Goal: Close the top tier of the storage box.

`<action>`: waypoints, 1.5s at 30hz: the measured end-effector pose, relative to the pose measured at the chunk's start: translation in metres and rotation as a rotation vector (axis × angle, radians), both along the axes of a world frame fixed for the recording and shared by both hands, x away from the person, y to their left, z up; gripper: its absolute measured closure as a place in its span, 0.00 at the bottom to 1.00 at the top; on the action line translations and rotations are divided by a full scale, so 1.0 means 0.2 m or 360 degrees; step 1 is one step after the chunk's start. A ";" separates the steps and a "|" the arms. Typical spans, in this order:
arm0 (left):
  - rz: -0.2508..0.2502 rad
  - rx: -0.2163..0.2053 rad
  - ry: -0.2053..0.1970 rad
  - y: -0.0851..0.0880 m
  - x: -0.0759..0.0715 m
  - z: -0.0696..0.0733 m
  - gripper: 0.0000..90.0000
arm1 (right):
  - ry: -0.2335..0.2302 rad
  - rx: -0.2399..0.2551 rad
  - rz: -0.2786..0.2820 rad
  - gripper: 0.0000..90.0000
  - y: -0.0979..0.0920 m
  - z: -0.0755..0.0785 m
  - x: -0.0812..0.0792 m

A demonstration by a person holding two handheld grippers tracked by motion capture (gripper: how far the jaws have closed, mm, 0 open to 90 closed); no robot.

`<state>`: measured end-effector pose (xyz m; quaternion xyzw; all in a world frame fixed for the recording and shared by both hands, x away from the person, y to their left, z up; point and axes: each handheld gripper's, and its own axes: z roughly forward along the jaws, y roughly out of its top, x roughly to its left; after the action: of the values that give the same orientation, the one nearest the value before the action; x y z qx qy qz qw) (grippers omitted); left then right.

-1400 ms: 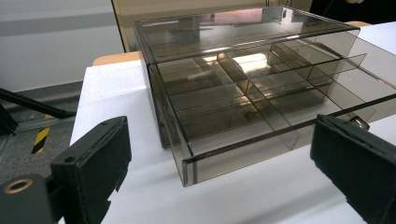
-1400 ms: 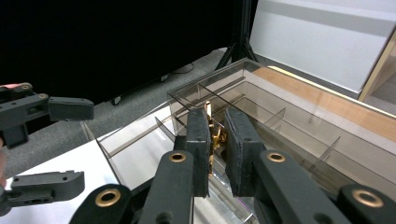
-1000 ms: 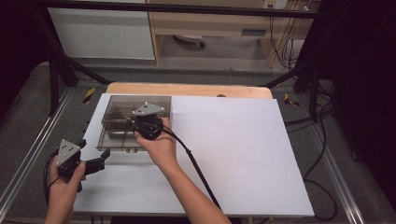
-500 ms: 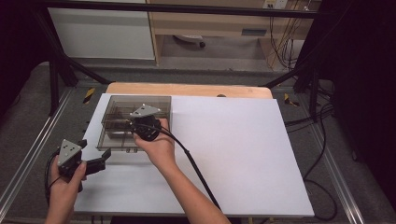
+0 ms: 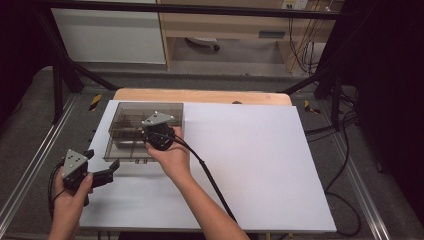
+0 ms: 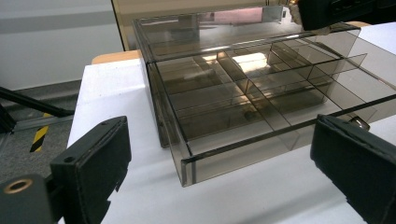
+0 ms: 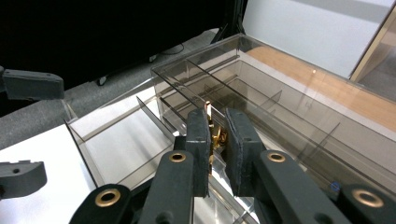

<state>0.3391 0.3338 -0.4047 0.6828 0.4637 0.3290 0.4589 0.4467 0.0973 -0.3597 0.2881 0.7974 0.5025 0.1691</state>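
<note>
Smoked acrylic, clear enough to see through, makes up the divided drawer box (image 5: pixel 142 131) standing at the far left of the white surface (image 5: pixel 260 165), with its drawer (image 6: pixel 243 116) drawn out toward the person. The right gripper (image 7: pixel 217 140) reaches over the open tray, its jaws nearly pressed together on a small brass-coloured knob (image 7: pixel 217 136), apparently the drawer's pull; whether the pads truly bite it is hard to tell. To do this step well, the pull or push should run straight along the drawer's slide, level and slow, since a skewed tug could bind the tray or drag the light box across the sheet. The left gripper (image 5: pixel 92 175) hangs just off the box's near left corner, jaws spread wide, touching nothing; bracing the housing with it would likely help. Against half a second and one second ago, the left hand (image 5: pixel 70 197) has drifted slightly nearer the box, while the right has barely shifted and the drawer looks equally far out.
</note>
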 end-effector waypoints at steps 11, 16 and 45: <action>0.0000 -0.0003 0.0005 0.01 0.00 0.00 0.06 | -0.0002 -0.0071 0.0030 0.90 0.02 -0.01 0.00; 0.0000 -0.0006 0.0010 0.01 0.01 0.00 0.06 | 0.0015 -0.0102 0.0041 0.90 0.03 -0.03 0.01; -0.0019 0.0001 0.0017 0.00 0.01 -0.01 0.06 | 0.0032 -0.0256 0.0114 0.87 0.07 -0.08 -0.02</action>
<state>0.3410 0.3334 -0.4060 0.6875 0.4619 0.3227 0.4581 0.4432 0.1108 -0.3758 0.2499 0.8467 0.4396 0.1655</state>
